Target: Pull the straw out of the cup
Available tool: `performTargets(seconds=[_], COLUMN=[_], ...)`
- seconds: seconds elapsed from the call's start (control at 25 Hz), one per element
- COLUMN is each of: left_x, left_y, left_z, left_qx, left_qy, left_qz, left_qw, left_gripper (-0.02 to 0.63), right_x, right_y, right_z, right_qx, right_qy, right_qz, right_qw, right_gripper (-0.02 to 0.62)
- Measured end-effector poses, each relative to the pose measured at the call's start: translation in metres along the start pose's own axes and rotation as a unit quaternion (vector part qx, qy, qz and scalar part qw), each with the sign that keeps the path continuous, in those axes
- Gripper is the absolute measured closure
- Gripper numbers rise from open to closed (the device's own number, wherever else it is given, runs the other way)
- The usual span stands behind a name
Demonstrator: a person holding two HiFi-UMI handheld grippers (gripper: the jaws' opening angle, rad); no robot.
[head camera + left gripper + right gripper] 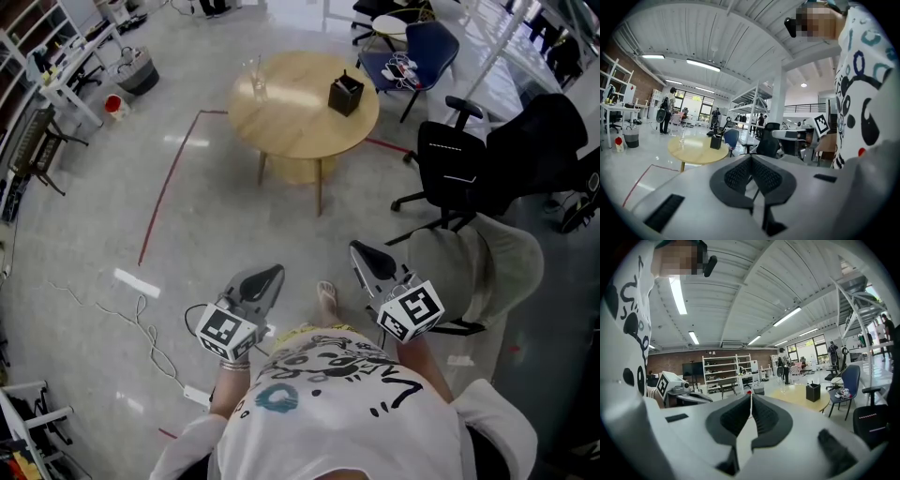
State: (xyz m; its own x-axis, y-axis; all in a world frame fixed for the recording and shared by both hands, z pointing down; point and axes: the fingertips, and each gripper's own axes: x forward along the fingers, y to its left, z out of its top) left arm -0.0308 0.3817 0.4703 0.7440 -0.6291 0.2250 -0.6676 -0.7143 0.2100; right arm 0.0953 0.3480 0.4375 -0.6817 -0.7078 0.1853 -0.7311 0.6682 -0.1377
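Well short of round pale wooden table, at person's chest: left gripper, right gripper, jaws pressed together, empty. Near table's left edge: clear glass cup, straw too small to make out. Straw likely light, thin, crushable: pinch gently near top; cup fragile, tippy

Cup on far round bench faint, glassy; straw too small to make out. Contents of black box unreadable. Person's shirt cut off by bottom edge. Shelving cut off by left edge.
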Motion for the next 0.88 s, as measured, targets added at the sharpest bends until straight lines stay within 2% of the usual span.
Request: performTargets(seconds=[0.32, 0.88], left_x=[0.044, 0.11], left_y=[0.026, 0.049], left_z=[0.031, 0.054], left_qx=[0.006, 0.006], left_qy=[-0.011, -0.011], left_qz=[0.012, 0.033], left_qw=[0.9998, 0.9994], left_gripper=[0.591, 0.591], right_x=[0.025, 0.044], right_y=[-0.044, -0.116], right_z=[0.02, 0.026], right_qx=[-0.007, -0.008], right_qy=[0.003, 0.021], right_qz=[0.012, 0.025], right_qw=[1.0, 0.999], right_gripper=[0.566, 0.566])
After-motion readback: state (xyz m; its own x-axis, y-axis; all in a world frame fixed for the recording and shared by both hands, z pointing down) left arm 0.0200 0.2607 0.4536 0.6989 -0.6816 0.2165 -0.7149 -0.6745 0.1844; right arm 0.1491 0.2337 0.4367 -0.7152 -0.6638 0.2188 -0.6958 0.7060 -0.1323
